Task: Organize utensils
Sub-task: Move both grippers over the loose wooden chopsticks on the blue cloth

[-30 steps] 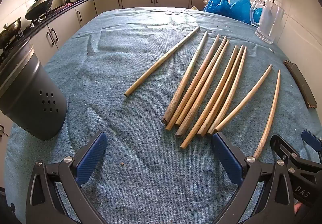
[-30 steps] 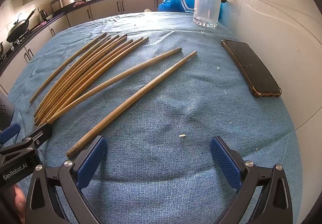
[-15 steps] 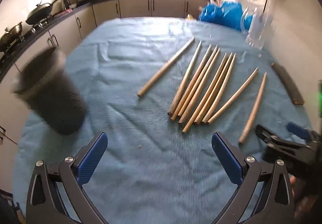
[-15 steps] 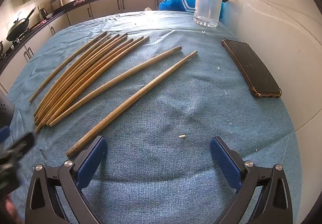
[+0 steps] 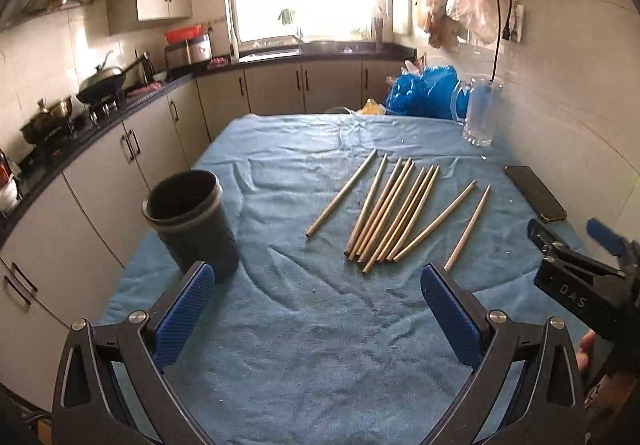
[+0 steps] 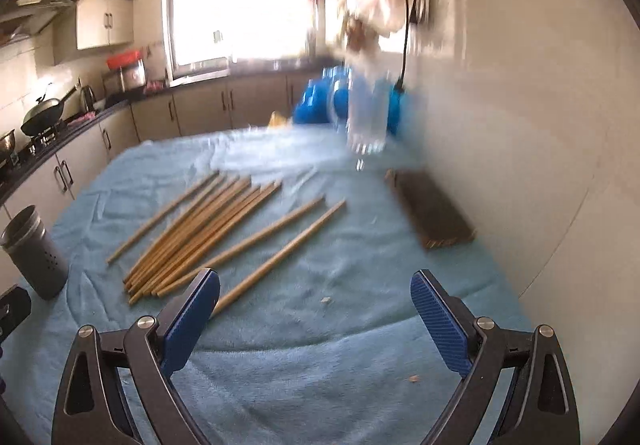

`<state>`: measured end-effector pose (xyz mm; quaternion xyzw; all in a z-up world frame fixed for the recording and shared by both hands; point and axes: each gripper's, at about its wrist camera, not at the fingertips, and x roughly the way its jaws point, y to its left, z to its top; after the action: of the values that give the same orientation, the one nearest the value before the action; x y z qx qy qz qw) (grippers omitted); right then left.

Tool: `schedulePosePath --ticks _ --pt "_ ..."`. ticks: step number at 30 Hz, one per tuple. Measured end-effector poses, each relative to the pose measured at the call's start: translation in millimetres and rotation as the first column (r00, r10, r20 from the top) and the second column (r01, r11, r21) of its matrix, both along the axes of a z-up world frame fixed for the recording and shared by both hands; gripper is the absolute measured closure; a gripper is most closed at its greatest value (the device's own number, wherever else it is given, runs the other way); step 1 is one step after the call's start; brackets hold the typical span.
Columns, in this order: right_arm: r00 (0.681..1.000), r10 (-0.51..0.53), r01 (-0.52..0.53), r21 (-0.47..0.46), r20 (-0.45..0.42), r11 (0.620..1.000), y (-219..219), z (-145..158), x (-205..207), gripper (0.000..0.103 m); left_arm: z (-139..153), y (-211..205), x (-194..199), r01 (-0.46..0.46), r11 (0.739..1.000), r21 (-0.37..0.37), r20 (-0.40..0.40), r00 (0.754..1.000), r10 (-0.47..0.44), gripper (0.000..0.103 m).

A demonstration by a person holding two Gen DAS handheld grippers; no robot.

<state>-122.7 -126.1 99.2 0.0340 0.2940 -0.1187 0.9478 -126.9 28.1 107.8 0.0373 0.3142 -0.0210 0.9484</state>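
Several long wooden sticks (image 5: 394, 211) lie side by side on the blue cloth (image 5: 304, 325); one stick (image 5: 341, 193) lies apart on the left and two more on the right. They show again as sticks (image 6: 208, 235) in the blurred right wrist view. A dark perforated holder (image 5: 192, 223) stands upright at the cloth's left edge, empty as far as I see, also visible as the holder (image 6: 34, 251). My left gripper (image 5: 318, 315) is open above the near cloth, holding nothing. My right gripper (image 6: 316, 315) is open too, with a stick's near end by its left pad.
A black phone (image 5: 535, 193) lies by the right wall and a clear glass mug (image 5: 482, 113) stands behind it, beside blue bags (image 5: 424, 91). Counters with pans run along the left. The right gripper's body (image 5: 580, 277) shows at the left view's right edge.
Both grippers have pulled back and tilted up, so the kitchen wall and window now show. The sticks and holder lie where they were. Both stay open.
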Motion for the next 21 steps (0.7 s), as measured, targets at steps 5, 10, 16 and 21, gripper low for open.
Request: schedulePosePath --ticks 5,10,16,21 --pt "0.999 -0.020 0.020 -0.005 0.049 1.000 3 14 -20 0.005 6 7 -14 -0.007 1.000 0.009 0.029 1.000 0.006 0.000" --pt "0.996 -0.047 0.046 0.025 0.072 0.999 2 23 -34 0.005 9 14 -24 -0.017 1.000 -0.001 0.034 0.999 0.017 0.000" --pt "0.995 -0.063 0.061 0.037 0.071 0.997 4 30 -48 0.005 8 20 -34 -0.026 1.000 0.010 0.041 0.999 0.026 0.000" --pt "0.998 -0.054 0.050 0.087 0.044 0.995 1 27 -50 0.005 7 23 -37 -0.030 1.000 0.010 0.039 0.999 0.029 0.000"
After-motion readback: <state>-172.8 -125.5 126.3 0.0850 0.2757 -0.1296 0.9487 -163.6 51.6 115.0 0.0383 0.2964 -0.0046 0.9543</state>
